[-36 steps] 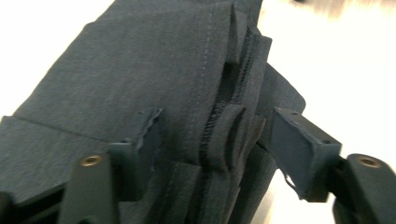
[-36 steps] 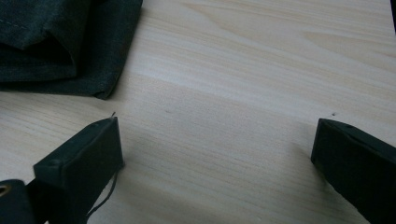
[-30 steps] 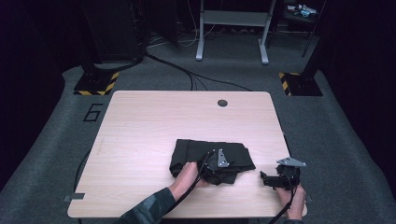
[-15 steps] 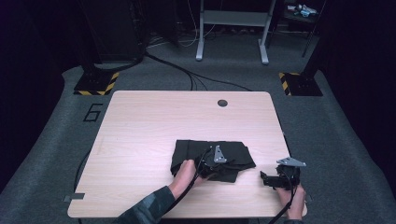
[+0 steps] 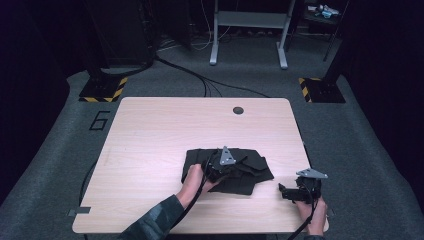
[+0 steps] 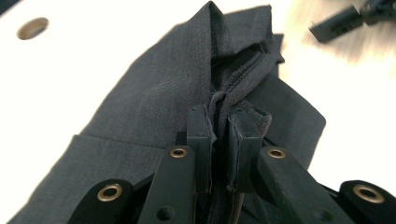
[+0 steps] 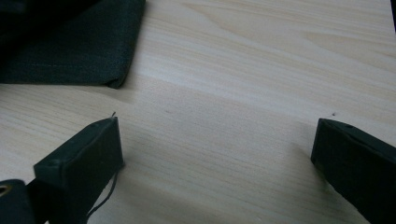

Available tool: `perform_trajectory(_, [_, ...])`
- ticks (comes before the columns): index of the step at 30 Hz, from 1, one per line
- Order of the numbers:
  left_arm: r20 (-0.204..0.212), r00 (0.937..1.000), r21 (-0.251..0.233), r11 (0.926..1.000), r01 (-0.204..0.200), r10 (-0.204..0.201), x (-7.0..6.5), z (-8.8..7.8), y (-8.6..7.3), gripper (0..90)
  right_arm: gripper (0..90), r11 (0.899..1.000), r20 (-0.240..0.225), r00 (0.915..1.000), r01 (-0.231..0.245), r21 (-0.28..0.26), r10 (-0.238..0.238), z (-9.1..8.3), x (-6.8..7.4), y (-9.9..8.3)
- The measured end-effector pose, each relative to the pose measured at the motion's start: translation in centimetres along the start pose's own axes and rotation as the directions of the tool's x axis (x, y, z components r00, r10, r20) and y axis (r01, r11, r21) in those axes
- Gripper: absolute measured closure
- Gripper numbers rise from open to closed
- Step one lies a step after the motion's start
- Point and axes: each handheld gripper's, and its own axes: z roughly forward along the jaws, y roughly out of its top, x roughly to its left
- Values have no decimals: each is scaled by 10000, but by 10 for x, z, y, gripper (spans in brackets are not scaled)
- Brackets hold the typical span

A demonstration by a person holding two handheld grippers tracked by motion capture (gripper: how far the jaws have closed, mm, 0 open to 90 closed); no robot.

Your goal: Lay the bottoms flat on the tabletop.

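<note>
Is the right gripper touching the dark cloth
Apart. The right gripper view shows bare table between the open right gripper and the dark cloth.

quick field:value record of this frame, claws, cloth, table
surface: light wood table, round hole near far edge
item: dark cloth, folded and rumpled, near-centre of table
left claw: shut on a raised fold of the dark cloth along a seam
right claw: open, nothing between the jaws, over bare table to the right of the cloth
cloth corner in right gripper view: flat on table, apart from the jaws
</note>
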Motion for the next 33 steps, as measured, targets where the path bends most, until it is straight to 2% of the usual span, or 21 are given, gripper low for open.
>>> perform_trajectory(4, [-221, 9997, -268, 9996, 100, -106, 7, -10, -1, 821, 15, 10000, 10, 10000, -3, -9, 3, 0, 0, 0])
perform_trajectory(6, [-255, 9994, -396, 9990, 208, -218, 9, -13, -1, 821, 15, 10000, 11, 10000, 1, -6, -1, 0, 0, 0])
perform_trajectory(8, [-480, 9979, -679, 9969, 406, -440, 17, -23, -2, 822, 15, 10000, 7, 10000, 10, -17, -10, 0, 0, 0])
perform_trajectory(10, [-543, 9975, -750, 9964, 404, -445, 19, -26, -2, 822, 15, 10000, 11, 10000, -5, -5, 5, 0, 0, 0])
perform_trajectory(13, [-791, 9934, -1148, 9907, 731, -825, 27, -40, -5, 823, 15, 10000, 8, 10000, 0, -10, 0, 0, 0, 0])
perform_trajectory(16, [-912, 9914, -1300, 9881, 821, -943, 31, -47, -7, 824, 15, 10000, 10, 10000, -2, -4, 2, 0, 0, 0])
perform_trajectory(17, [-996, 9884, -1477, 9841, 990, -1144, 34, -54, -10, 824, 15, 10000, 10, 10000, 13, -11, -13, 0, 0, 0])
perform_trajectory(20, [-1079, 9867, -1574, 9820, 1040, -1218, 37, -59, -13, 824, 15, 10000, 10, 10000, 13, -10, -13, 0, 0, 0])
perform_trajectory(21, [-1194, 9840, -1667, 9797, 1116, -1324, 40, -65, -16, 825, 15, 10000, 10, 10000, -1, -11, 1, 0, 0, 0])
perform_trajectory(22, [-1194, 9840, -1667, 9797, 1116, -1324, 40, -65, -16, 825, 15, 10000, 10, 10000, -1, -11, 1, 0, 0, 0])
perform_trajectory(23, [-1330, 9800, -1829, 9755, 1226, -1481, 44, -71, -19, 825, 15, 10000, 13, 10000, -9, -4, 9, 0, 0, 0])
perform_trajectory(26, [-1402, 9780, -1847, 9745, 1277, -1547, 47, -78, -23, 825, 15, 10000, 14, 10000, -7, -7, 7, 0, 0, 0])
perform_trajectory(28, [-1557, 9727, -1994, 9699, 1397, -1721, 50, -85, -28, 826, 16, 10000, 17, 10000, -10, -8, 10, 0, 0, 0])
perform_trajectory(29, [-1557, 9727, -1994, 9699, 1397, -1721, 50, -85, -28, 825, 16, 10000, 17, 10000, 11, -13, -11, 0, 0, 0])
perform_trajectory(30, [-1722, 9666, -2205, 9638, 1501, -1899, 53, -91, -33, 826, 16, 10000, 18, 10000, -6, -8, 6, 0, 0, 0])
perform_trajectory(32, [-1843, 9608, -2336, 9588, 1617, -2070, 55, -97, -37, 826, 16, 10000, 17, 10000, 8, -13, -8, 0, 0, 0])
perform_trajectory(33, [-1843, 9608, -2336, 9588, 1617, -2070, 55, -97, -37, 826, 16, 10000, 20, 10000, -2, -10, 2, 0, 0, 0])
